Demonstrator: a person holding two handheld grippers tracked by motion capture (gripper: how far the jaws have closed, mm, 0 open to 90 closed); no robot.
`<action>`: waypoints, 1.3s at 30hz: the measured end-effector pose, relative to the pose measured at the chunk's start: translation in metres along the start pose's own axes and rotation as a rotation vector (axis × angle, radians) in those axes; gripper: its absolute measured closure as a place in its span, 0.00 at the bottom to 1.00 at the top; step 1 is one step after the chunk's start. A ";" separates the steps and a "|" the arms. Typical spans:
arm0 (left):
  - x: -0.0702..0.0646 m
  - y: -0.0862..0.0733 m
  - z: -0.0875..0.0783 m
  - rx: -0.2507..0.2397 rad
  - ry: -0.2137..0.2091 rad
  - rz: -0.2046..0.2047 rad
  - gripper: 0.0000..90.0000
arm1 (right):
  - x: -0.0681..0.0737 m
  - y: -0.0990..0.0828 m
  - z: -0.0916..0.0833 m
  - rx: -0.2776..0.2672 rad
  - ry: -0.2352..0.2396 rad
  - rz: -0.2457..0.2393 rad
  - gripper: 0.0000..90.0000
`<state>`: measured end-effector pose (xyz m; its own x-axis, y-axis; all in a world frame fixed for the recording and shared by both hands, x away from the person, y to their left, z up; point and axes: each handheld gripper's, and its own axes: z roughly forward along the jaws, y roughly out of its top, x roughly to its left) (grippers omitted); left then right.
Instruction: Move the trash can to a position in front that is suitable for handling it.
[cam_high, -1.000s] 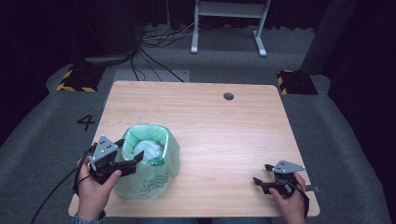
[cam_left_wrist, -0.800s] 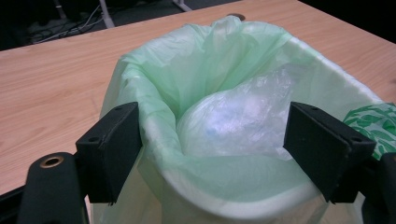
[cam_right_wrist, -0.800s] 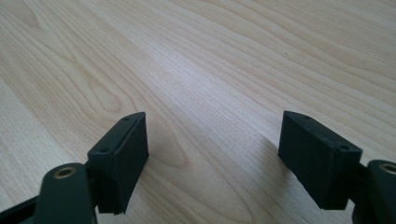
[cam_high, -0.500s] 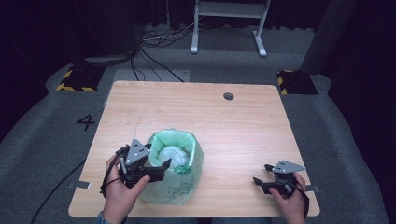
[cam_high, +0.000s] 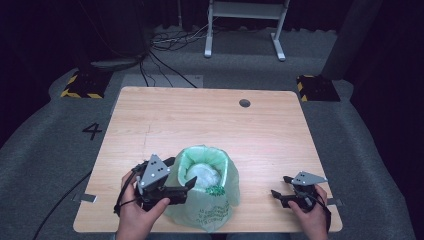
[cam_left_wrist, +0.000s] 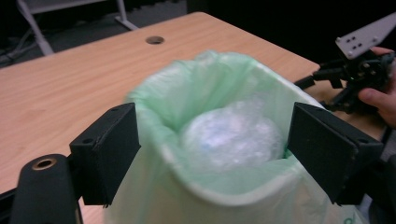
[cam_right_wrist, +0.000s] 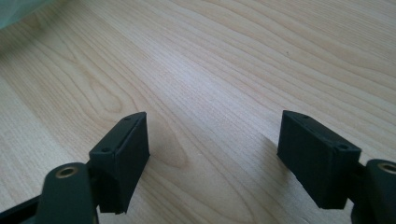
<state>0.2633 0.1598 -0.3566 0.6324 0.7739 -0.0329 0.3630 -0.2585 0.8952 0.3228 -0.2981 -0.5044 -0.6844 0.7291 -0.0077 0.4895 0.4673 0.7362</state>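
A pale green plastic bag (cam_high: 212, 202) stands upright near the table's front edge, its mouth open. Inside lies a white crumpled wad (cam_high: 202, 175). My left gripper (cam_high: 181, 172) reaches in from the bag's left, with its jaws set wide on either side of the bag's near rim and pressing on it. In the left gripper view the green bag (cam_left_wrist: 210, 88) bulges between the two pads and the white wad (cam_left_wrist: 231, 137) sits in the middle. My right gripper (cam_high: 280, 186) rests low at the table's front right corner, open, over bare wood (cam_right_wrist: 215, 70).
The wooden table (cam_high: 210, 120) has a small round hole (cam_high: 244, 103) near its far edge. Beyond it stand a white metal frame (cam_high: 245, 10), floor cables (cam_high: 165, 45) and two yellow-black blocks (cam_high: 80, 85). A "4" (cam_high: 92, 131) marks the grey floor at left.
My left gripper has carried the green bag to the right along the front of the table, toward the middle. The right gripper has stayed where it was.
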 end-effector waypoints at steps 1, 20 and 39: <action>0.004 -0.001 -0.002 0.004 0.020 0.000 0.21 | 0.000 0.000 0.000 0.000 0.000 0.001 0.28; 0.041 -0.058 0.048 0.201 0.045 0.000 0.29 | 0.081 0.053 -0.002 -0.167 0.171 -0.226 0.26; -0.004 -0.046 0.101 0.200 -0.083 0.060 0.29 | 0.096 0.058 -0.008 -0.255 0.258 -0.274 0.31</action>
<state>0.3131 0.1098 -0.4427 0.7083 0.7054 -0.0261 0.4462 -0.4187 0.7910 0.2809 -0.2051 -0.4569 -0.8983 0.4320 -0.0801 0.1452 0.4640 0.8739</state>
